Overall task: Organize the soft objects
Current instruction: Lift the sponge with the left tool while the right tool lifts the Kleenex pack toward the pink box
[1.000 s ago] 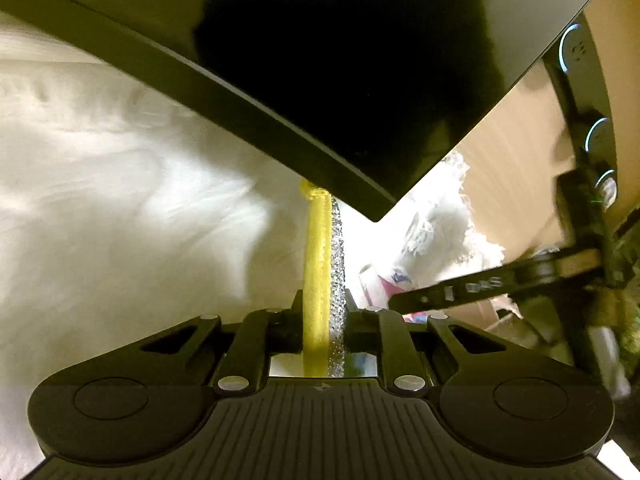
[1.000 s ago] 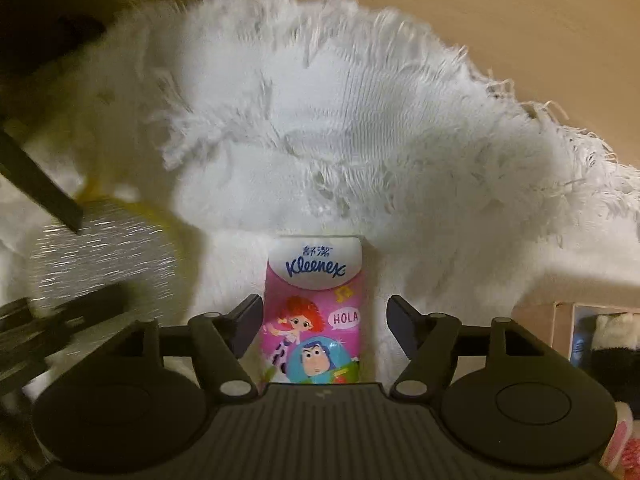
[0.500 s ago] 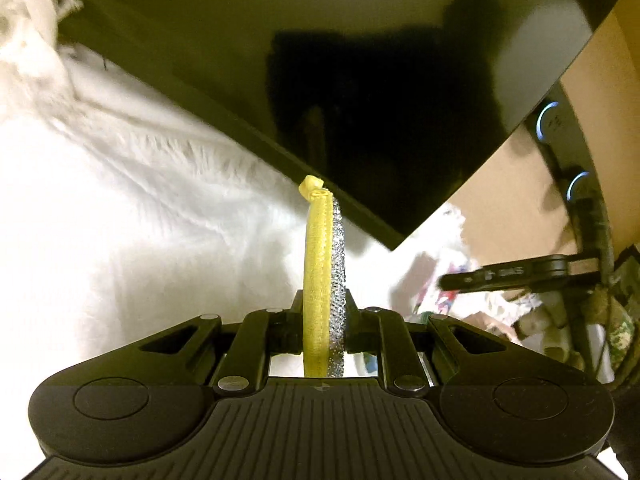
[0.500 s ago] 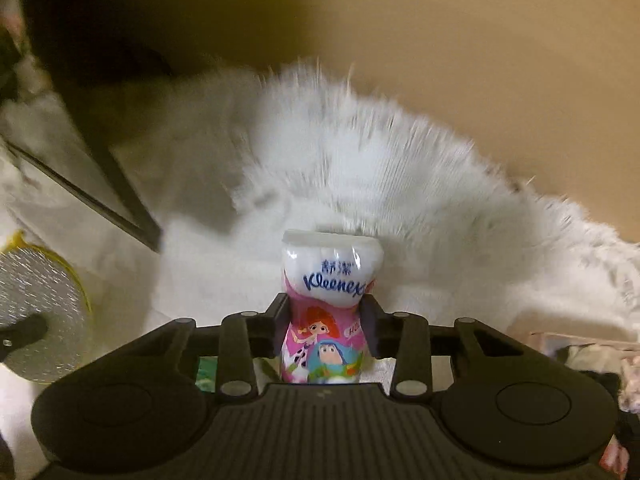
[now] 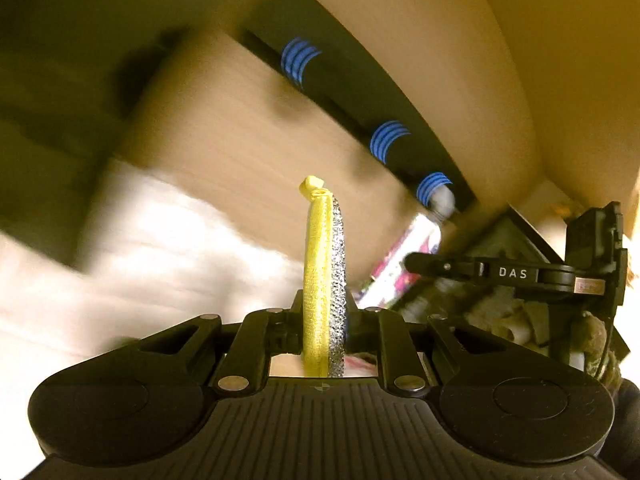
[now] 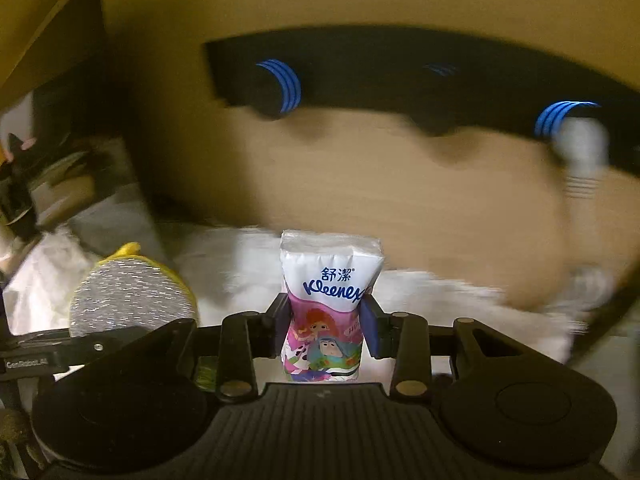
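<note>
My left gripper point(image 5: 323, 312) is shut on a flat round scrub pad point(image 5: 323, 276), yellow on one face and silver on the other, held edge-on and upright. The pad also shows in the right wrist view point(image 6: 132, 300), at the left. My right gripper point(image 6: 326, 320) is shut on a pink and white Kleenex tissue pack point(image 6: 330, 304), squeezed at its middle and held upright. The pack also shows, blurred, in the left wrist view point(image 5: 404, 264), with the right gripper's side arm point(image 5: 500, 274) in front of it.
A fluffy white cloth point(image 6: 460, 304) lies below both grippers on a wooden surface point(image 6: 360, 176). A black bar with blue ring lights point(image 6: 400, 72) runs along the back. A dark screen point(image 6: 68, 92) stands at the left. Cluttered soft things point(image 5: 500, 320) sit at the right.
My right gripper closed on the tissue pack and lifted it off the white cloth. Both grippers rose and tilted toward the wooden surface and the black bar. The left gripper kept hold of the pad.
</note>
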The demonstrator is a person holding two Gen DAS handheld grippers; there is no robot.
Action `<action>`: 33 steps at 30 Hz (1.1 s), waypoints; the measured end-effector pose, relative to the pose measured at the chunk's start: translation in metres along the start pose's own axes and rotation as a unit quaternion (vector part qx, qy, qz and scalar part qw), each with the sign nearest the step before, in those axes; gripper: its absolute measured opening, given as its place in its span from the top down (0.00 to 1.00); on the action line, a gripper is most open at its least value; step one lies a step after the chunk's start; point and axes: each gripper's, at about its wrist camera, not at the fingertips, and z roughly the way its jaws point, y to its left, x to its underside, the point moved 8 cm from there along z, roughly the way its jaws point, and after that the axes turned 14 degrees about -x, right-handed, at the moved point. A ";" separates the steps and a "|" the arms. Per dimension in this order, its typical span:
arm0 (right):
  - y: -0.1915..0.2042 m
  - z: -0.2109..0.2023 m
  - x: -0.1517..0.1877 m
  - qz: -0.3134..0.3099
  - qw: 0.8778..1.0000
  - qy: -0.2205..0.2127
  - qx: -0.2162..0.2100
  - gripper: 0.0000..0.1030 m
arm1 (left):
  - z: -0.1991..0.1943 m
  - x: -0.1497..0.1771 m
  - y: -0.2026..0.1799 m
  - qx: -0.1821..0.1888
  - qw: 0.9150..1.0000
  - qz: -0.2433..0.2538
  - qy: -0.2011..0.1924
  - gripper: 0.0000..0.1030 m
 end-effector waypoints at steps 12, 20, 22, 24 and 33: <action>-0.156 -0.027 0.063 0.133 0.987 0.027 0.089 0.64 | 0.175 0.097 -0.096 -0.008 0.991 0.009 0.136 0.82; -0.188 0.035 0.109 0.186 0.977 0.066 0.077 0.70 | 0.184 0.118 -0.089 -0.029 0.986 0.050 0.156 0.80; -0.190 0.049 0.116 0.197 0.975 0.073 0.066 0.70 | 0.183 0.114 -0.091 -0.023 0.987 0.042 0.153 0.80; -0.190 0.058 0.121 0.189 0.977 0.070 0.073 0.70 | 0.179 0.110 -0.090 -0.019 0.988 0.038 0.151 0.80; -0.188 0.040 0.115 0.209 0.975 0.044 0.063 0.68 | 0.146 0.085 -0.092 -0.005 0.989 0.021 0.146 0.83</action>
